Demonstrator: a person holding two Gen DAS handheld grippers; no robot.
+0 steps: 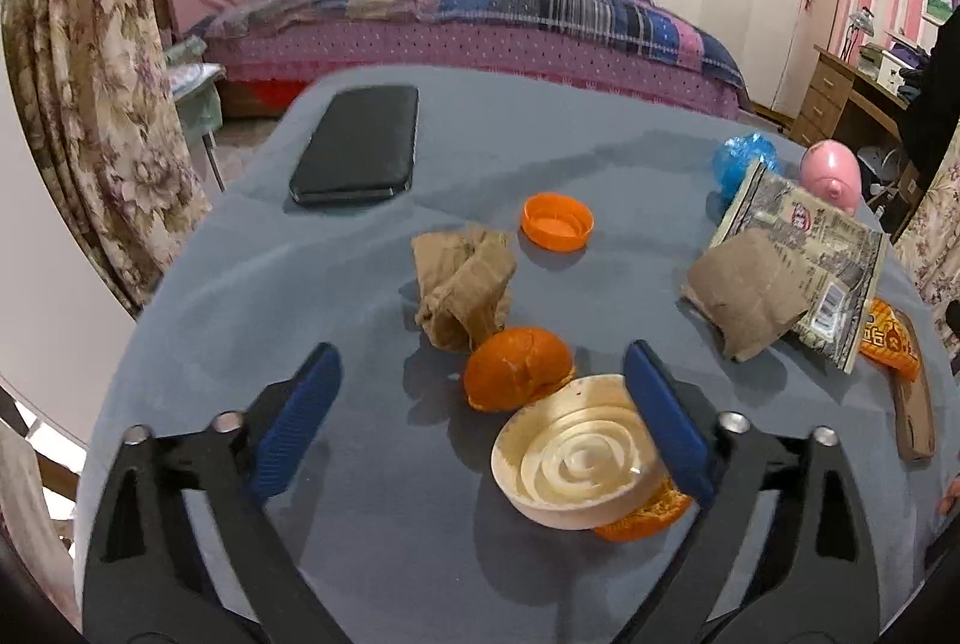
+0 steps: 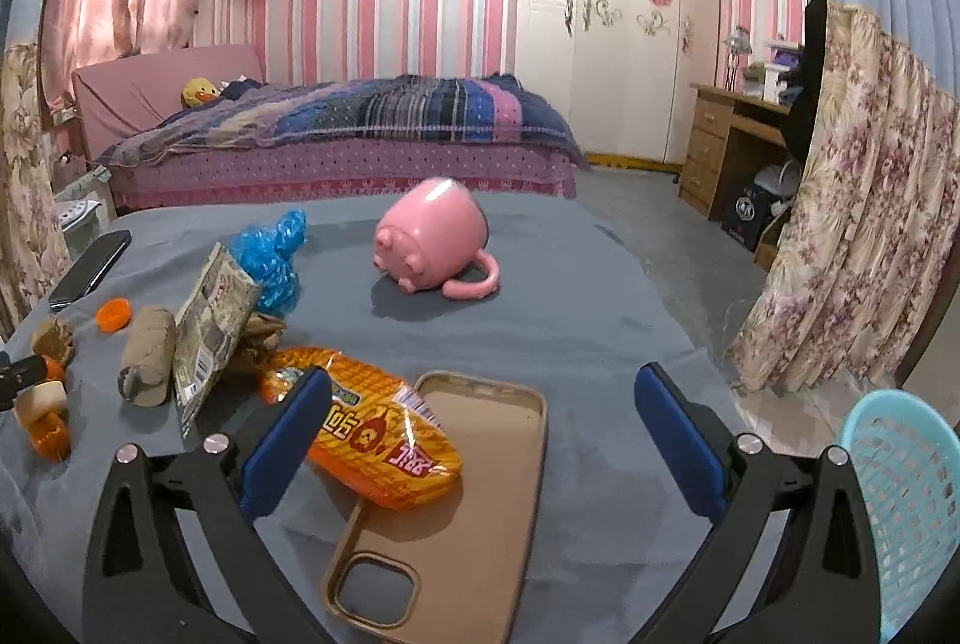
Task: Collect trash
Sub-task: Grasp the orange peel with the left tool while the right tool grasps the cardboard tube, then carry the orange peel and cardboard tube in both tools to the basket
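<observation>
Grey-blue table (image 1: 372, 554) cluttered. Aqua basket (image 2: 900, 494) sits off its right edge. Tan phone case (image 2: 468, 494) lies open-side up, orange snack wrapper (image 2: 384, 446) overlapping its corner; right gripper (image 2: 480, 440) spread wide above both, touching neither. Pink pig mug (image 2: 429, 236) on its side behind, black phone (image 1: 360, 143) far left. Left gripper (image 1: 480, 416) spread too, its right pad seemingly brushing the cream lid (image 1: 576, 458) that sits on orange peel (image 1: 516, 368). Crumpled brown paper (image 1: 465, 284) just beyond.
</observation>
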